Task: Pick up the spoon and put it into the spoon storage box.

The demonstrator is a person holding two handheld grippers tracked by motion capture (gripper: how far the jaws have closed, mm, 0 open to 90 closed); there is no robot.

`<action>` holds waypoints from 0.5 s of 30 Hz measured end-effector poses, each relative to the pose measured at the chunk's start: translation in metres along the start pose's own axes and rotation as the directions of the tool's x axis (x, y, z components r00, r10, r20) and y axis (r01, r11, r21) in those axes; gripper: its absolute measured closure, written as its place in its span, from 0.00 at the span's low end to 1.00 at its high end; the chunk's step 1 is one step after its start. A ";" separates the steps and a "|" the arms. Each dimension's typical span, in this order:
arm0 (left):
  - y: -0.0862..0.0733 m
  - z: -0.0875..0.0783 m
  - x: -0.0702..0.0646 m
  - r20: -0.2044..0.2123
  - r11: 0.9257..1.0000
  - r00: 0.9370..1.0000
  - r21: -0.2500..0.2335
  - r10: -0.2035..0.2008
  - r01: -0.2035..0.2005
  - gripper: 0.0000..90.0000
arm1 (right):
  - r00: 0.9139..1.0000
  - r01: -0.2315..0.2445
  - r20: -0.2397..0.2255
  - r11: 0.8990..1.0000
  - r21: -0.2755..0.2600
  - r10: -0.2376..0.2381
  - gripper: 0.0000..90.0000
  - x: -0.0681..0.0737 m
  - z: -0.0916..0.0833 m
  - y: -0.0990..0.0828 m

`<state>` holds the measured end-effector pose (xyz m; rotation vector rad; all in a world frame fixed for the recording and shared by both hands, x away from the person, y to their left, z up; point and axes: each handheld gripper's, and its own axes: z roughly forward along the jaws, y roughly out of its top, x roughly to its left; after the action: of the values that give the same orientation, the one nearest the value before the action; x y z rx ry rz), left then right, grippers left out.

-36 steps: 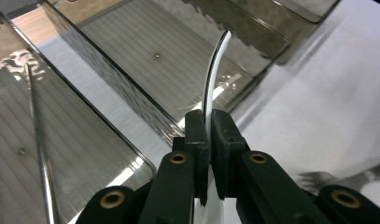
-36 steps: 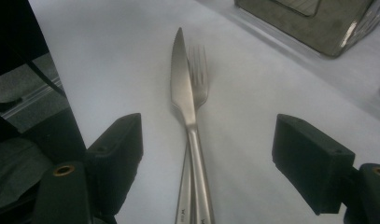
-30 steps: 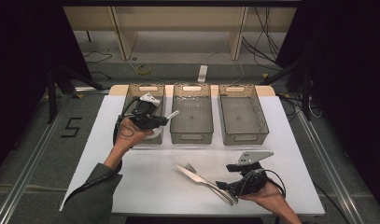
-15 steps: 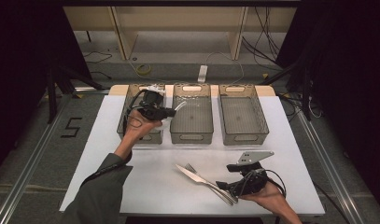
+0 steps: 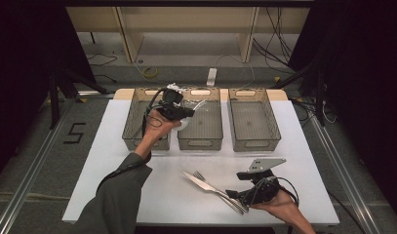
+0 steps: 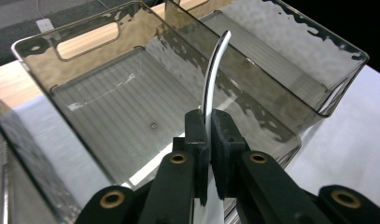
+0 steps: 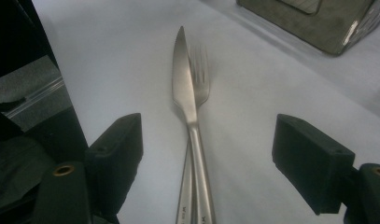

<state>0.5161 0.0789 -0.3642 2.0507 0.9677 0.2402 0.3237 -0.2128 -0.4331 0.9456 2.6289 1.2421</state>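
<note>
Left fingers [image 6: 207, 140] clamped on a spoon [image 6: 214, 70] over the middle bin [image 5: 201, 122], not yet dropped. Right fingers [image 7: 206, 154] stood wide around knife [image 7: 185, 98] and fork [image 7: 201, 79], both unsorted on the surface [image 5: 137, 185].

The white utensil [image 6: 214, 74] clamped between the left gripper's [image 6: 209, 122] jaws was seen edge-on; its type could not be determined, and its lower end ran out of frame below the jaws. Between the right gripper's [image 7: 206, 140] jaws, the knife [image 7: 187, 102] covered most of the fork [image 7: 201, 77], whose tines were blurred. Both handles were cut off at the bottom edge.
</note>
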 end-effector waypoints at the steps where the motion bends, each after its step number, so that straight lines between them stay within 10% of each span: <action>1: 0.000 0.001 0.000 0.002 1.000 1.000 -0.003 -0.004 0.004 0.95 | 1.000 -0.001 -0.001 1.000 -0.001 0.001 0.28 0.000 0.000 0.000; 15: 0.003 0.025 -0.006 -0.005 0.999 1.000 -0.014 -0.031 0.031 0.95 | 1.000 0.002 -0.004 1.000 0.005 -0.002 0.28 0.001 0.000 0.000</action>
<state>0.5257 0.0587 -0.3769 2.0220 0.9979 0.2355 0.3227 -0.2122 -0.4334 0.9416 2.6361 1.2393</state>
